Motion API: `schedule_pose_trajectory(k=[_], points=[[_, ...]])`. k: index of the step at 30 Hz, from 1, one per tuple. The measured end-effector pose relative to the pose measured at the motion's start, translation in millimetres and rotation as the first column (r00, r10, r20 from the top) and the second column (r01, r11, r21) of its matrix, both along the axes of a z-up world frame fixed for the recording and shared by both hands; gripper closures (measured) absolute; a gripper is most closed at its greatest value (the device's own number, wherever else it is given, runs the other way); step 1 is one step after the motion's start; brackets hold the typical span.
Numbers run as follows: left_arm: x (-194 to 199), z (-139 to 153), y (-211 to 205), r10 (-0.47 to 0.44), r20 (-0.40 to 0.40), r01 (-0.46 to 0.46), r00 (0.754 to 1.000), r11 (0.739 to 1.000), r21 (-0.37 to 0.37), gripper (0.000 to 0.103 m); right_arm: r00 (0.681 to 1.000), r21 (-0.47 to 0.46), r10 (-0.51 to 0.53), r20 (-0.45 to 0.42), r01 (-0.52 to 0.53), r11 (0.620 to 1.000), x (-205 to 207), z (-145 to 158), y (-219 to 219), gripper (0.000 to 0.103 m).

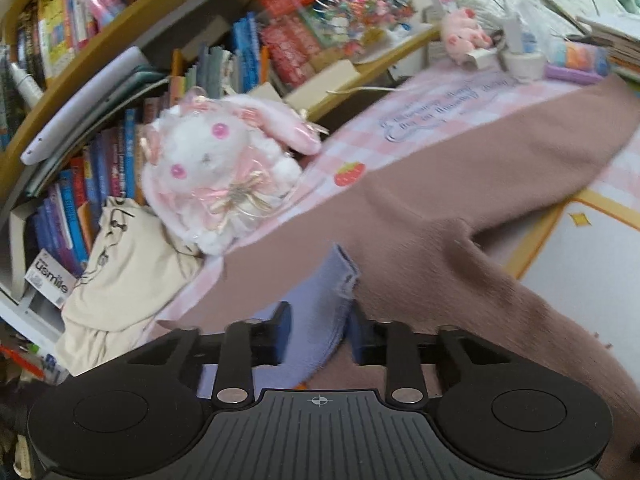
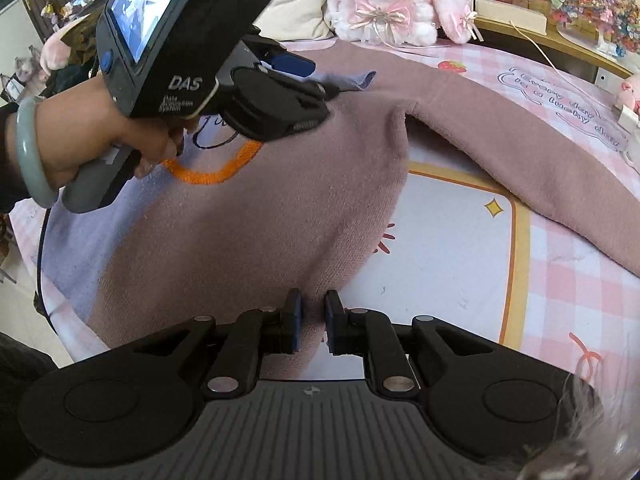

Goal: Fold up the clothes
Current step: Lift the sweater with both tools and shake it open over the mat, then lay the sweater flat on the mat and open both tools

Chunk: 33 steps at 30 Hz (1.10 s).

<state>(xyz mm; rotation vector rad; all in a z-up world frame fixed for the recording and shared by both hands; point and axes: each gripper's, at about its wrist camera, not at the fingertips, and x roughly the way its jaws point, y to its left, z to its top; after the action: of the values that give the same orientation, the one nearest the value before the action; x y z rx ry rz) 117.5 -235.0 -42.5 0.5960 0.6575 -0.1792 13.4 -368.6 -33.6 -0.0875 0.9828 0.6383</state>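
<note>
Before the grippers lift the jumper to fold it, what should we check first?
1. Left gripper closed on cloth: ok, its fingers pinch the lilac part of the fuzzy brown and lilac knitted jumper.
2. Right gripper closed on cloth: ok, it pinches the jumper's brown near edge.
3. Both grips on the same garment: ok.
4. Long brown sleeve free to follow: ok, it lies flat on the pink checked mat with nothing on it.
5. White and pink plush rabbit clear of the jumper: cannot tell, it sits right at the far edge.
6. Grip deep enough not to slip: cannot tell.
</note>
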Motion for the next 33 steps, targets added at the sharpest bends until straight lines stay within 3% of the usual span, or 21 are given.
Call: schedule_pose_trajectory(k=[1,3,5,7,11,14,18,22,26,29,33], points=[[4.1,1.7,7.1,0.017,-0.022,-0.018,1.0,0.999,-0.044,0.098,1.0,0.001,0.0,-0.001,0.0,1.0,0.5,0.1,0.1,0.091],[15.9,7.5,31.7,0.102,-0.075,-0.114,0.992,0.975,-0.188,0.099,1.0,0.001,-0.001,-0.003,0.001,1.0,1.4,0.1,0.1,0.091],[22.1,23.0,68.5,0.223,-0.086,-0.239,0.971,0.908,-0.343,0.1,1.0,0.001,-0.003,-0.004,0.003,1.0,2.0,0.1,0.3,0.091],[18.2,43.3,104.6,0.313,-0.061,-0.307,0.948,0.844,-0.44,0.1,1.0,0.0,-0.006,-0.005,0.006,1.0,2.4,-0.1,0.7,0.091],[-0.5,79.4,177.4,0.451,0.012,-0.38,0.892,0.766,-0.519,0.1,1.0,-0.001,-0.029,-0.011,0.029,1.0,2.5,0.5,2.2,0.091],[-15.5,96.7,233.3,0.525,0.041,-0.427,0.85,0.732,-0.531,0.1,0.998,-0.013,-0.057,-0.009,0.057,0.998,0.7,1.1,5.7,0.09],[-32.7,102.2,298.4,0.591,0.088,-0.496,0.802,0.74,-0.455,0.1,0.993,-0.026,-0.122,-0.01,0.121,0.992,-0.7,1.1,10.9,0.09],[-44.1,105.1,353.9,0.64,0.114,-0.552,0.76,0.728,-0.407,0.1,0.98,-0.057,-0.199,-0.011,0.198,0.979,-1.8,3.0,20.0,0.09],[-49.2,99.4,398.4,0.664,0.124,-0.583,0.737,0.718,-0.382,0.1,0.965,-0.091,-0.262,0.0,0.261,0.961,-3.6,3.7,29.2,0.09],[-55.6,95.8,426.3,0.693,0.121,-0.609,0.71,0.692,-0.388,0.1,0.945,-0.1,-0.326,-0.005,0.324,0.941,-4.0,3.7,32.5,0.09],[-61.7,87.1,461.3,0.742,0.08,-0.651,0.665,0.629,-0.425,0.099,0.923,-0.109,-0.386,-0.009,0.383,0.917,-7.3,4.0,38.9,0.09]])
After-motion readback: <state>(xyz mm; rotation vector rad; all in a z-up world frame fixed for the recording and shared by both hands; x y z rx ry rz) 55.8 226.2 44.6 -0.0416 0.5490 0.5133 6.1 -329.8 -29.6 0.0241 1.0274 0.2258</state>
